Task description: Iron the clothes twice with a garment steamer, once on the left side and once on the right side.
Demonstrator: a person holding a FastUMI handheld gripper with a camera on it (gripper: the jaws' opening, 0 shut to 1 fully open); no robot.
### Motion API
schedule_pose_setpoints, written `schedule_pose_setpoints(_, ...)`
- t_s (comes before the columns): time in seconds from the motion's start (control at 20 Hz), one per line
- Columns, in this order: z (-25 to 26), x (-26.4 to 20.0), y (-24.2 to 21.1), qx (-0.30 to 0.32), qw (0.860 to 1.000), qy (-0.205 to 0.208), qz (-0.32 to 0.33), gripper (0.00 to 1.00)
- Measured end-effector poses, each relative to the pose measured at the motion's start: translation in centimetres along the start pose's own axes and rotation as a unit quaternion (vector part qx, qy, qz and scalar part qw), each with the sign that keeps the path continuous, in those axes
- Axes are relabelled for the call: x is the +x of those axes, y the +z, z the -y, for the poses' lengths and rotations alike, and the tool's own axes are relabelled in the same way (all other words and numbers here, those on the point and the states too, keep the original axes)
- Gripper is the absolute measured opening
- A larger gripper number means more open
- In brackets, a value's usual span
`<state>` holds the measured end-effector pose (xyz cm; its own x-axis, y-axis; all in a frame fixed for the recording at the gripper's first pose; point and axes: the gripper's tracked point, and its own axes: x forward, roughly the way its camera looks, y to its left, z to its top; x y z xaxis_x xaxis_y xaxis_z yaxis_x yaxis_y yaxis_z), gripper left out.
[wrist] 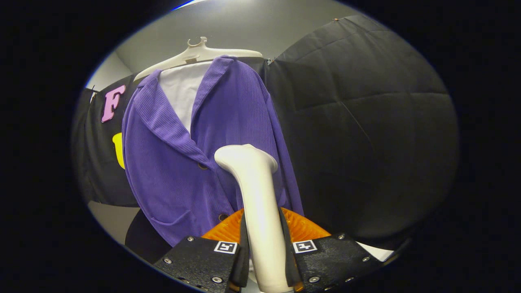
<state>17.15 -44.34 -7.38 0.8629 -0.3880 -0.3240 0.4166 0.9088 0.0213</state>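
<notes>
Clamping steamer (260, 203) handle, tongs (263, 260) closed; head against purple jacket (171, 162) front, right of buttons.

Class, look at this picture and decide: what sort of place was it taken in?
Probably a staged booth, not a lived-in room. A purple jacket hangs on a white hanger before black cloth draped as a wall, and the gripper holds a white steamer.

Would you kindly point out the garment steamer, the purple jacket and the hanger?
garment steamer (260, 211): gripper view, handle, gripped between both fingers.
purple jacket (171, 179): gripper view, front panel.
hanger (203, 53): gripper view, shoulder bar under the hook.
</notes>
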Motion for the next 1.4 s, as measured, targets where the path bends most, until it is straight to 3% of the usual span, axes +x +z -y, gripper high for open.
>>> schedule_pose_setpoints(0.3,1.4,-0.6,-6.8,0.015,0.998,-0.012,-0.054,0.35)
schedule_pose_setpoints(0.7,2.5,-1.0,-11.4,0.012,0.996,-0.015,-0.084,0.35)
schedule_pose_setpoints(1.15,2.5,-0.6,-17.5,-0.068,0.987,-0.007,-0.147,0.35)
schedule_pose_setpoints(1.4,1.6,-1.0,-17.9,-0.029,0.990,-0.005,-0.139,0.33)
